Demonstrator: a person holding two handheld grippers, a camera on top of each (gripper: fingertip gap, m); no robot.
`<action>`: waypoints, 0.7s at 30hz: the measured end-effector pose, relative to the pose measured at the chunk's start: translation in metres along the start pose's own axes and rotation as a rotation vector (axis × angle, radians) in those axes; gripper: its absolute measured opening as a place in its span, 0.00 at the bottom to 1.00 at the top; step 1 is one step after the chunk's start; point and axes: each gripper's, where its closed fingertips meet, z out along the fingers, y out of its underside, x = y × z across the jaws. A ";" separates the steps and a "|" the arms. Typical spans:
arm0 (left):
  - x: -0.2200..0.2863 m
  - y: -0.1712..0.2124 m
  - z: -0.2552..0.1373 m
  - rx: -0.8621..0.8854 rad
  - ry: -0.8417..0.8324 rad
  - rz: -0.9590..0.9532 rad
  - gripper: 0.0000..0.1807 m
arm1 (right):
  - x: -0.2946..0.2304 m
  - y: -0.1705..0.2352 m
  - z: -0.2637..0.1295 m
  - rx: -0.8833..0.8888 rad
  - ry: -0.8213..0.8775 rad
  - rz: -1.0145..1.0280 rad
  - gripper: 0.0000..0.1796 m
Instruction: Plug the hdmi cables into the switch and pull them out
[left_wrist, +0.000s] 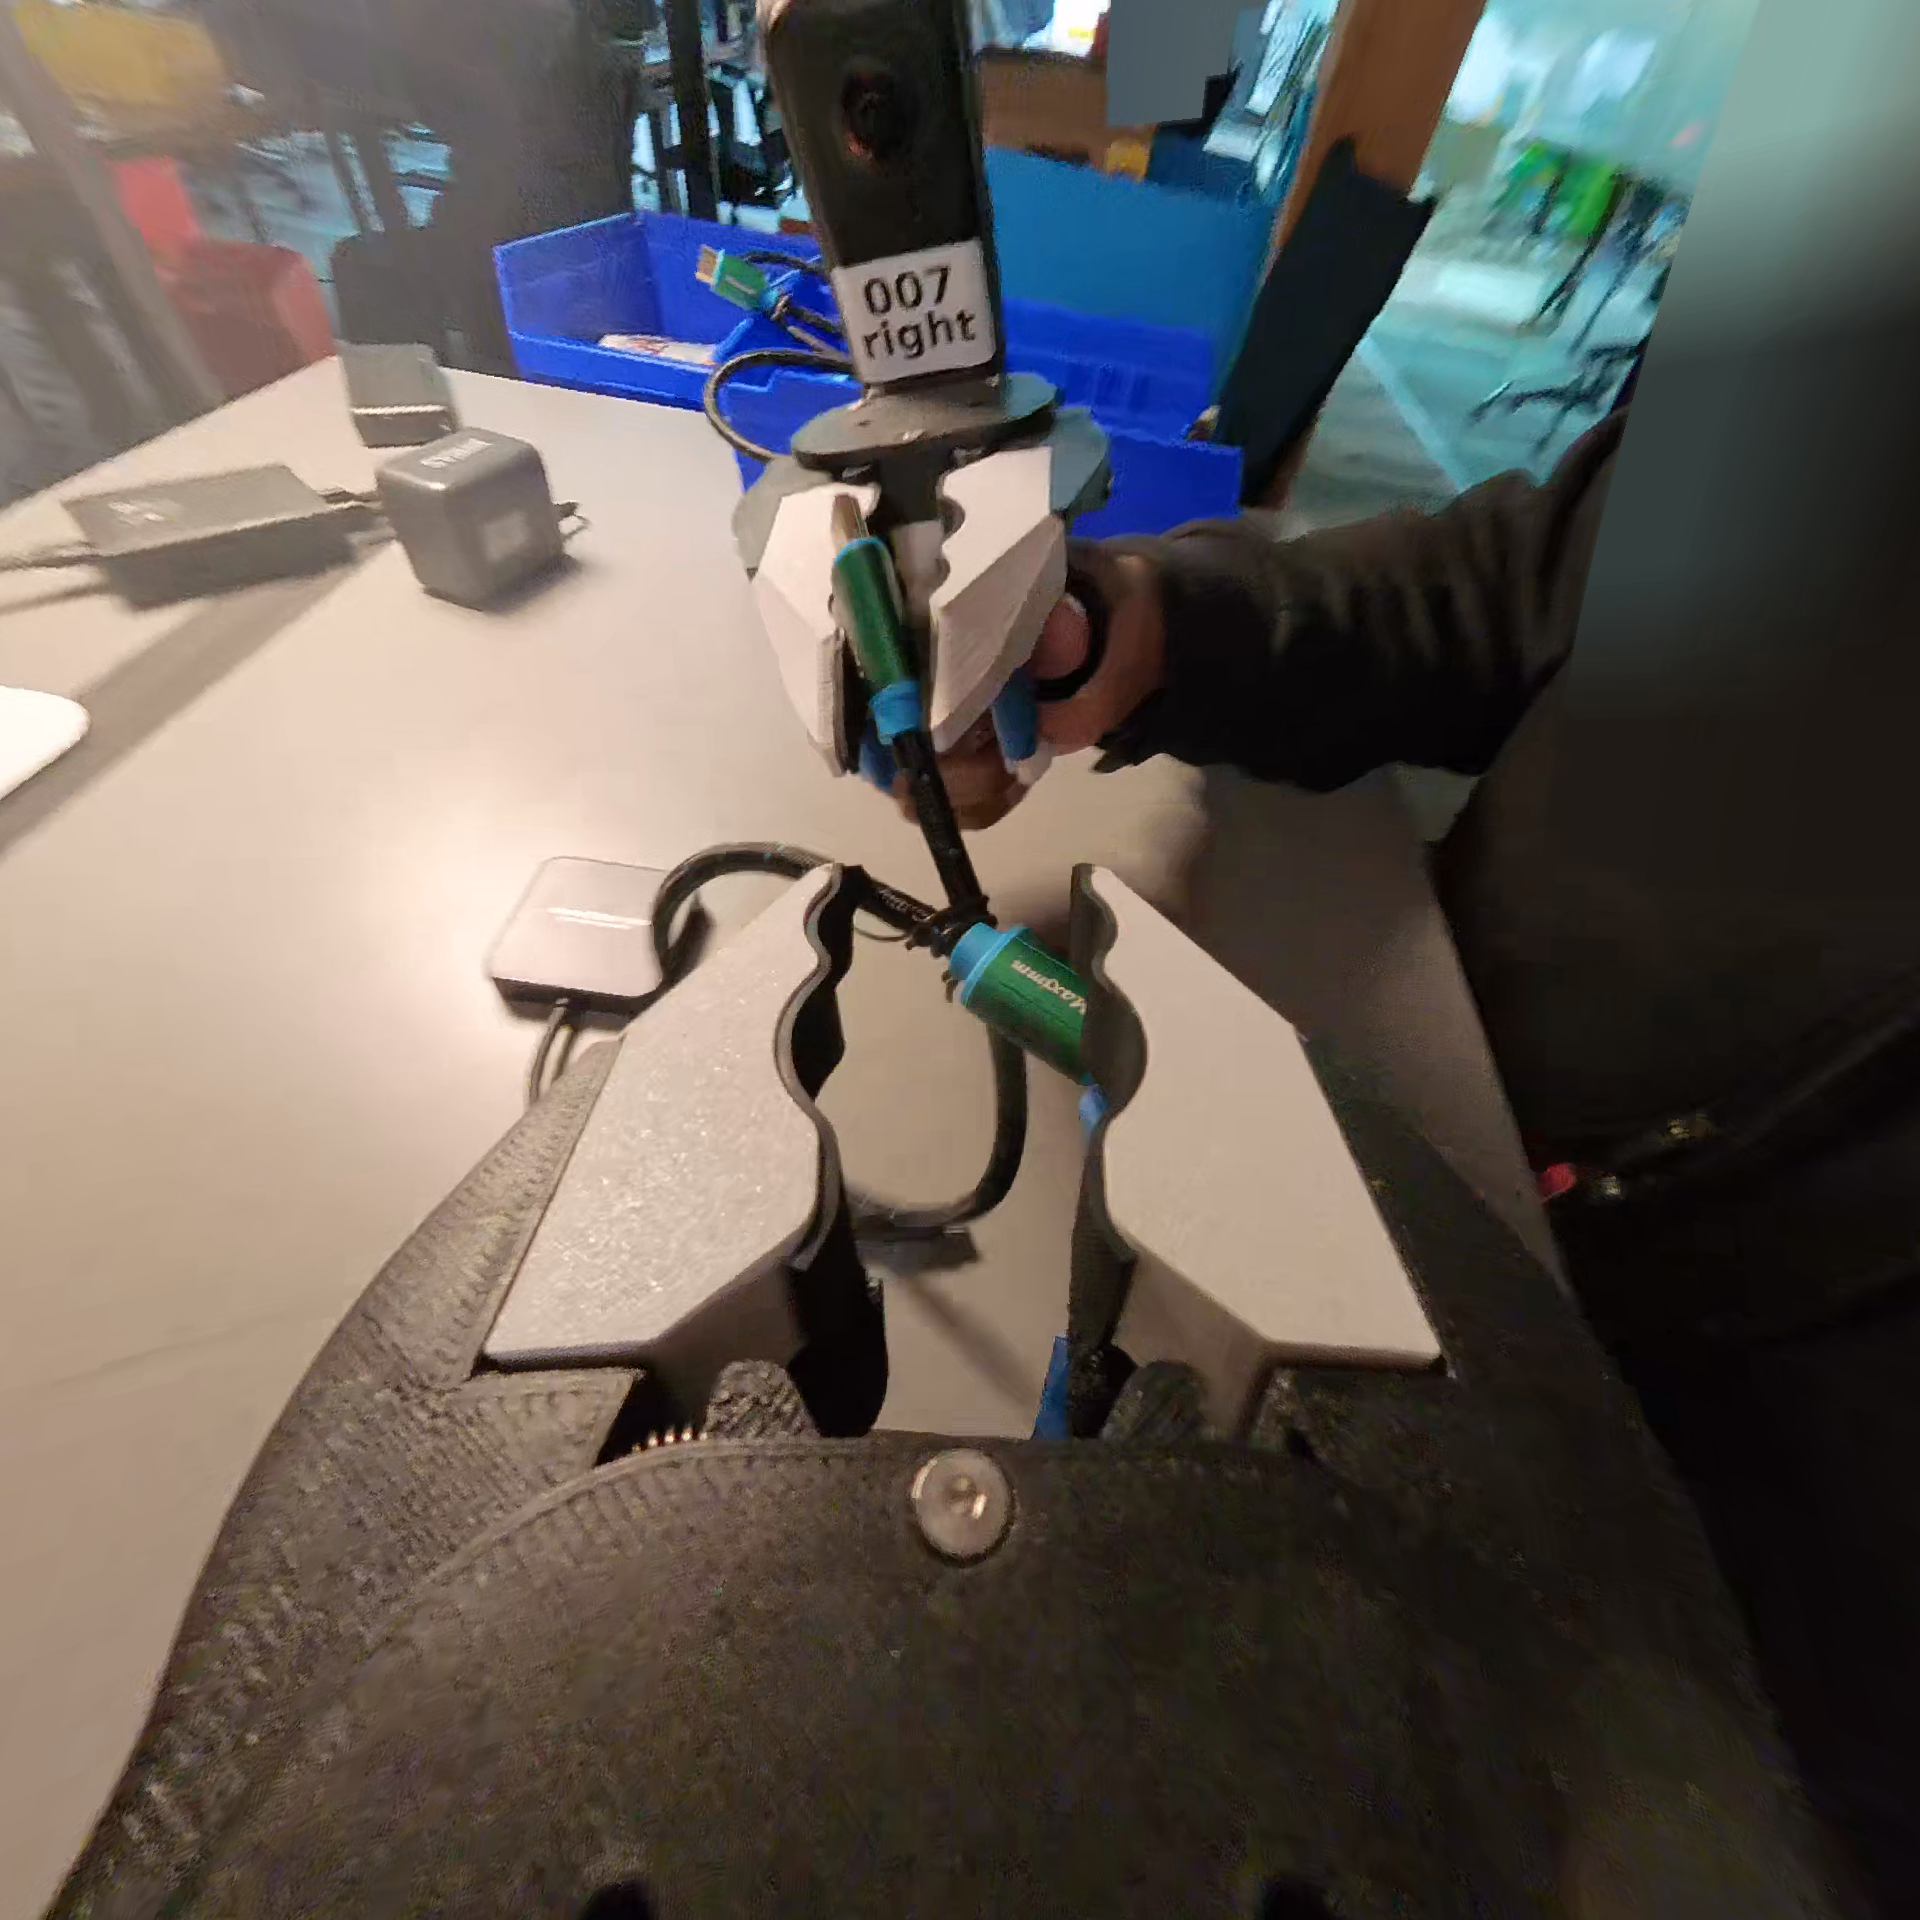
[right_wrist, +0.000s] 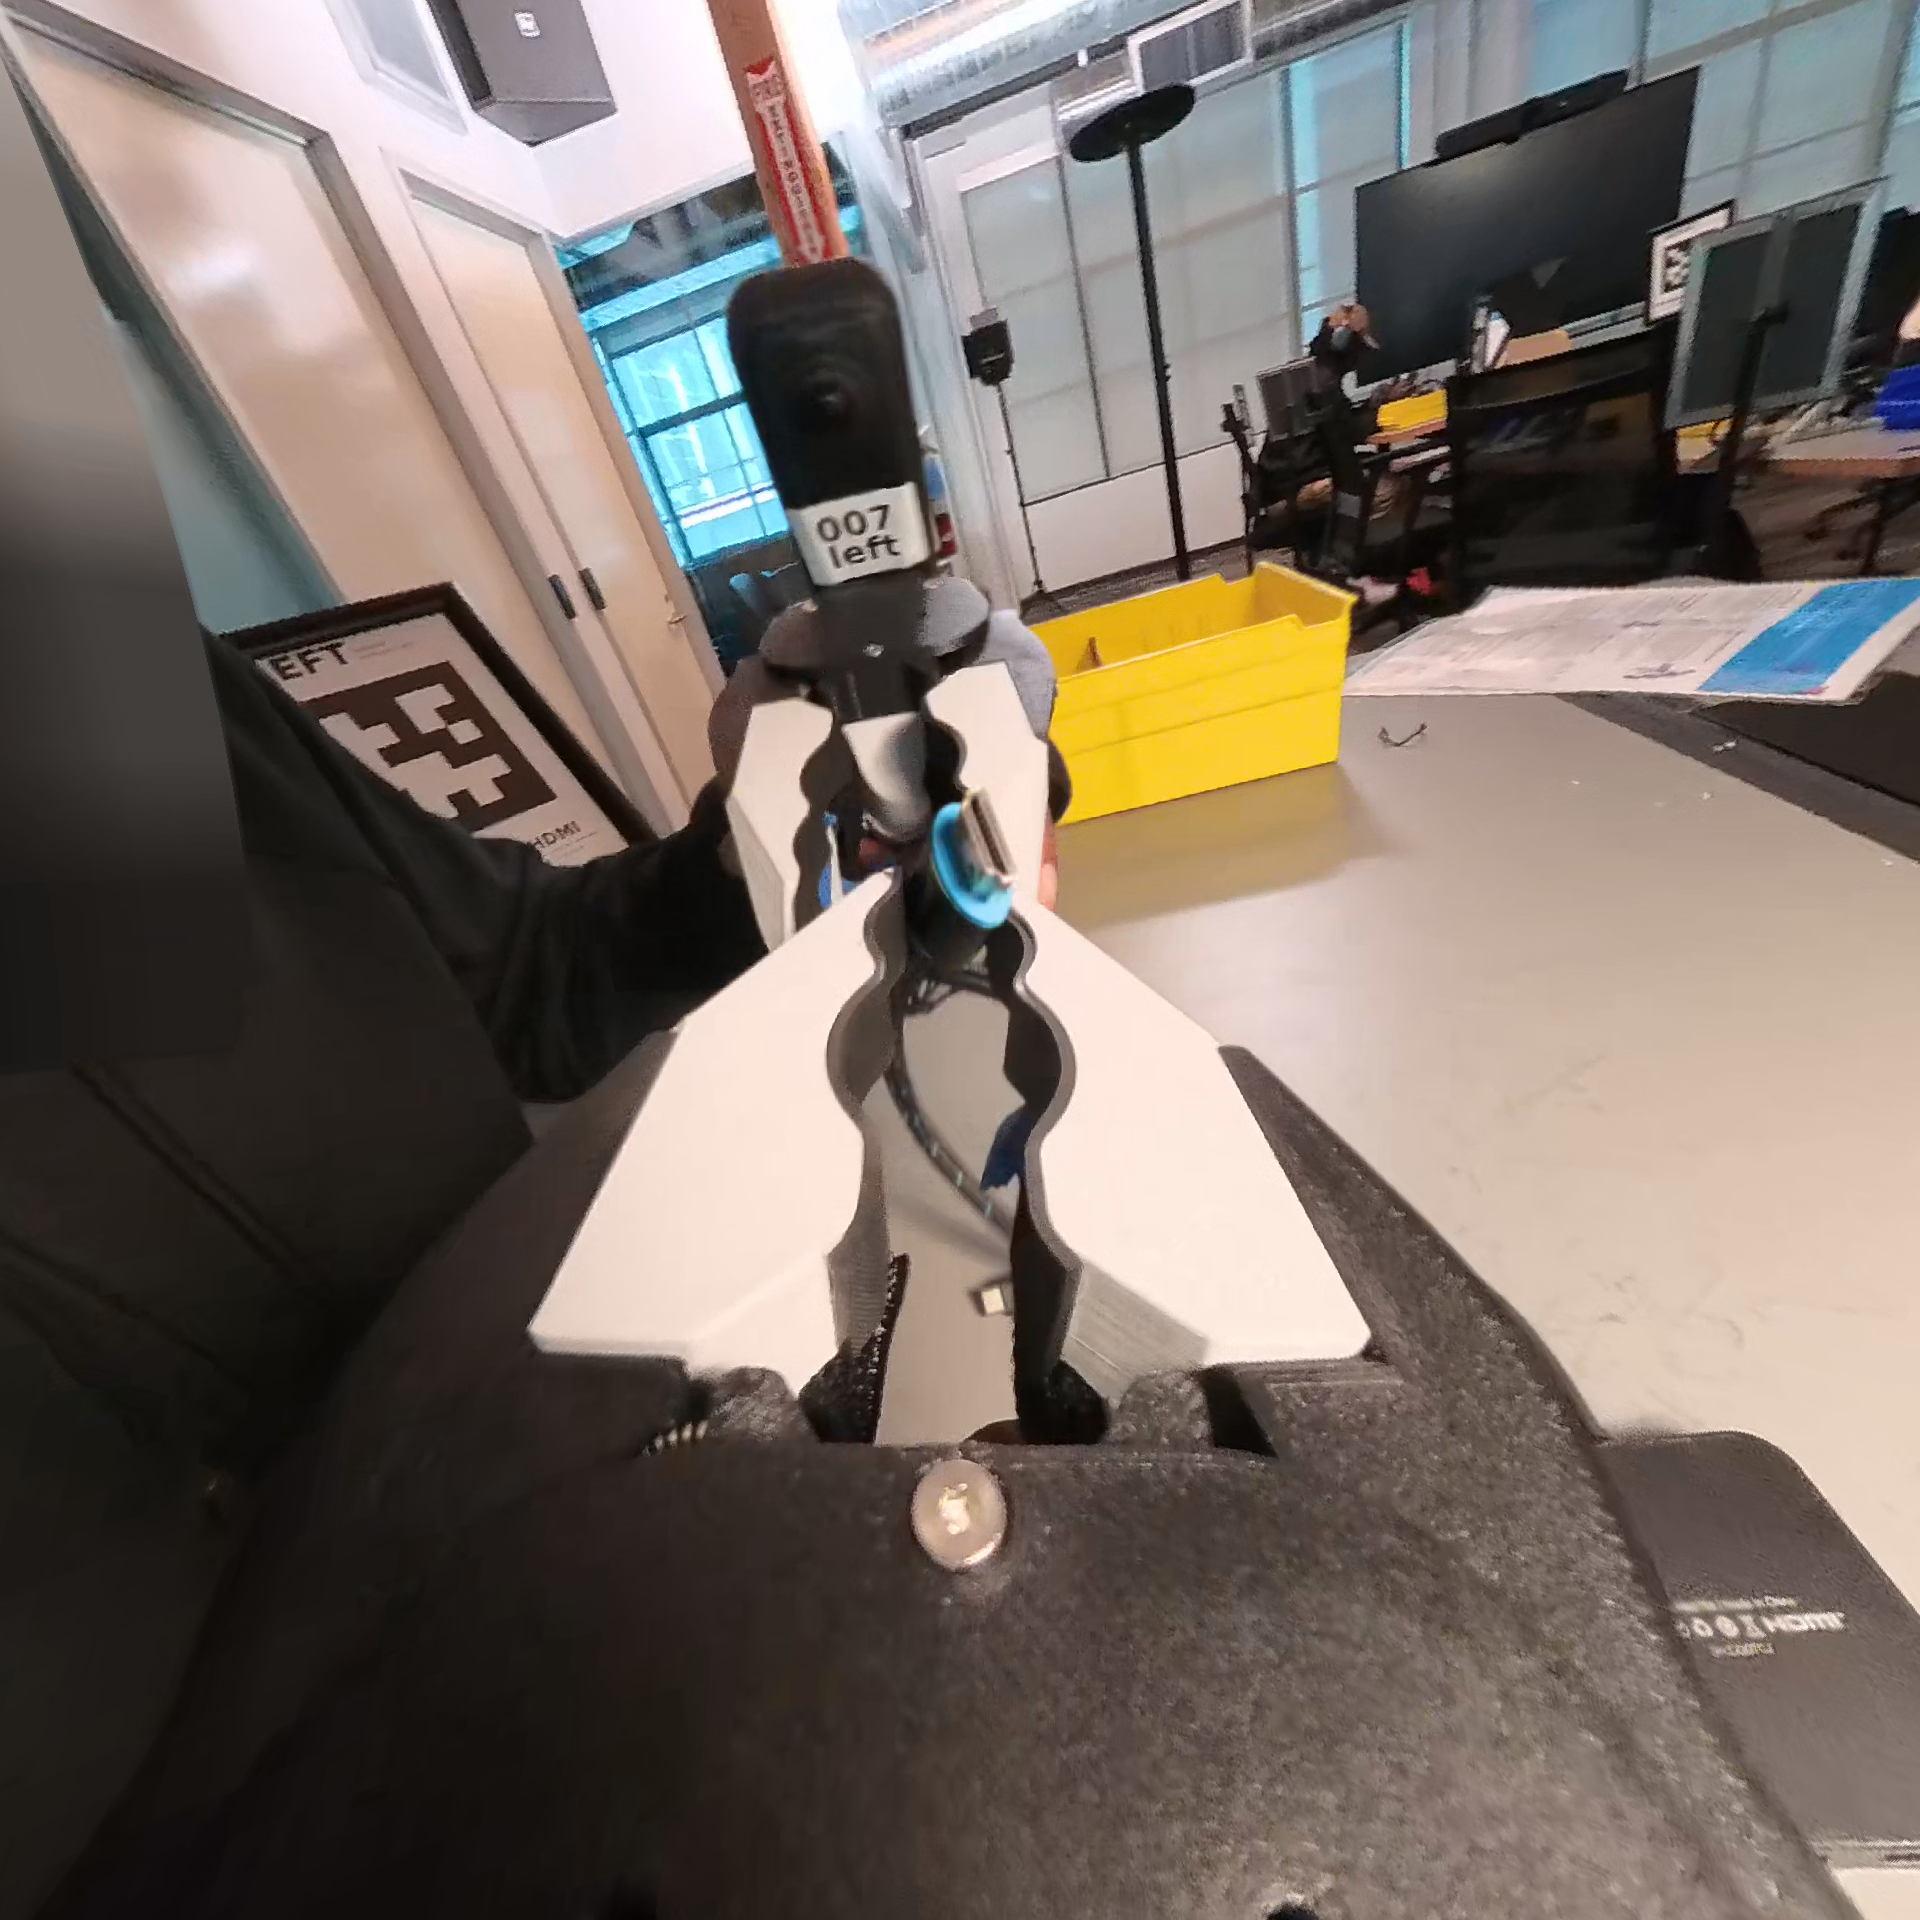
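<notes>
Left wrist view shows the left gripper (left_wrist: 951, 899) with its grey fingers spread apart above the grey tabletop (left_wrist: 312, 831). A green metal HDMI plug with a blue collar (left_wrist: 1023, 992) lies against the inner edge of one finger, not clamped. Its black braided cable (left_wrist: 940, 810) runs up to the right gripper (left_wrist: 894, 743), whose fingers are pressed together on a second green HDMI plug (left_wrist: 873, 613). A small flat black box with rounded corners (left_wrist: 577, 925) lies on the table just beyond the left fingers, a coil of cable beside it.

Right wrist view shows the right gripper's (right_wrist: 940, 904) fingertips closed around the blue-collared plug end (right_wrist: 971, 857), metal tip facing the left gripper (right_wrist: 894, 821). A yellow plastic bin (right_wrist: 1195, 686) stands behind.
</notes>
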 end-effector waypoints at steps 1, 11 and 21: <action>-0.001 0.002 0.000 -0.026 -0.026 0.032 0.24 | -0.001 -0.004 0.001 0.008 0.015 -0.001 0.08; 0.001 -0.007 0.008 -0.106 -0.112 0.211 0.25 | -0.004 -0.017 0.010 0.003 0.091 0.011 0.06; -0.020 0.011 0.023 -0.069 -0.100 0.020 0.09 | 0.028 -0.016 -0.012 0.086 0.186 0.147 0.06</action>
